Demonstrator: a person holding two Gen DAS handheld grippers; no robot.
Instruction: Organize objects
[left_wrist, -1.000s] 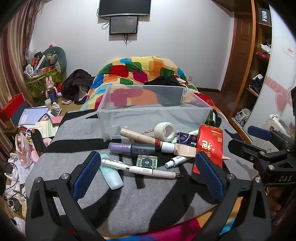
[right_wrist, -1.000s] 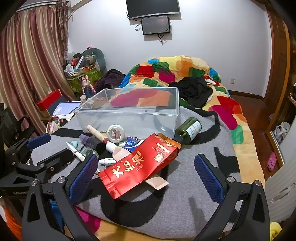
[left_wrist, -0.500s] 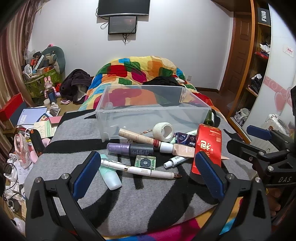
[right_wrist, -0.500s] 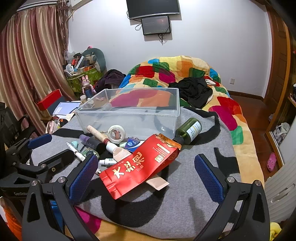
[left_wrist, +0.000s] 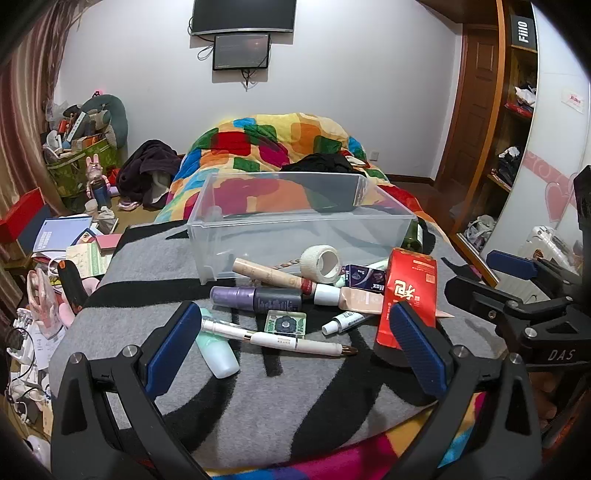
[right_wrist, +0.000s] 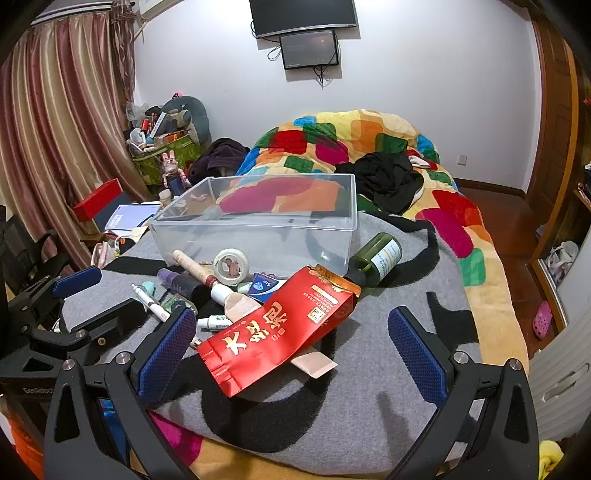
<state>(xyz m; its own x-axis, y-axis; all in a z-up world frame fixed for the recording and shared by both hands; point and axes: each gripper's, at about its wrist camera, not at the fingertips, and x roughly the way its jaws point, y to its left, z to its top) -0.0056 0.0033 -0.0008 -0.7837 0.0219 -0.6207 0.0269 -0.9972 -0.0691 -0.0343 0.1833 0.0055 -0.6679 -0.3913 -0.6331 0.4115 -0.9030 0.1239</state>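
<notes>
facing the clear bin (left_wrist: 295, 221) on the grey blanket (left_wrist: 295, 398), we see the clutter lying just in front of it: a red pouch (right_wrist: 284, 328), a tape roll (right_wrist: 232, 266), a purple bottle (left_wrist: 255, 297), a white pen (left_wrist: 280, 338), a green bottle (right_wrist: 376, 258). we hold our left gripper (left_wrist: 295, 350) and right gripper (right_wrist: 291, 354) spread wide, both empty, touching nothing.

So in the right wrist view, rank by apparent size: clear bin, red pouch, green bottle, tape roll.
1. clear bin
2. red pouch, though it lies nearer the camera
3. green bottle
4. tape roll
</notes>
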